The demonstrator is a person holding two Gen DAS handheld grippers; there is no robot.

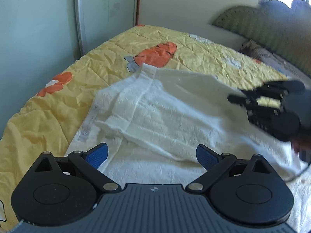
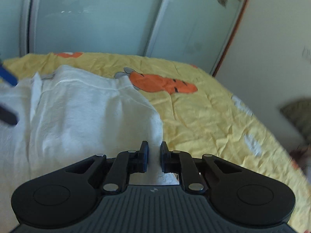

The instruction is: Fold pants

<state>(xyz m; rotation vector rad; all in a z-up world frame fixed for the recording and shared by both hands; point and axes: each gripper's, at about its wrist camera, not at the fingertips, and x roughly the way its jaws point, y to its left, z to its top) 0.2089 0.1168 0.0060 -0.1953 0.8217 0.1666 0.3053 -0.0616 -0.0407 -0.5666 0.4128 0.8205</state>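
Observation:
White pants (image 1: 159, 116) lie partly folded on a yellow bedspread (image 1: 194, 54); a seam and a label strip show at their left edge. My left gripper (image 1: 151, 155) is open just above the near part of the pants, holding nothing. My right gripper (image 2: 154, 155) is shut on the right edge of the pants (image 2: 77, 106), with white cloth pinched between its pads. In the left wrist view the right gripper (image 1: 272, 104) appears blurred at the right, over the cloth's far right edge. A blue fingertip (image 2: 7, 75) of the left gripper shows at the right wrist view's left edge.
The bedspread (image 2: 204, 120) has orange carrot prints (image 1: 157, 54). Frosted sliding doors (image 2: 97, 19) stand behind the bed. A green padded headboard (image 1: 262, 23) and a pillow (image 1: 272, 58) are at the right, under a window.

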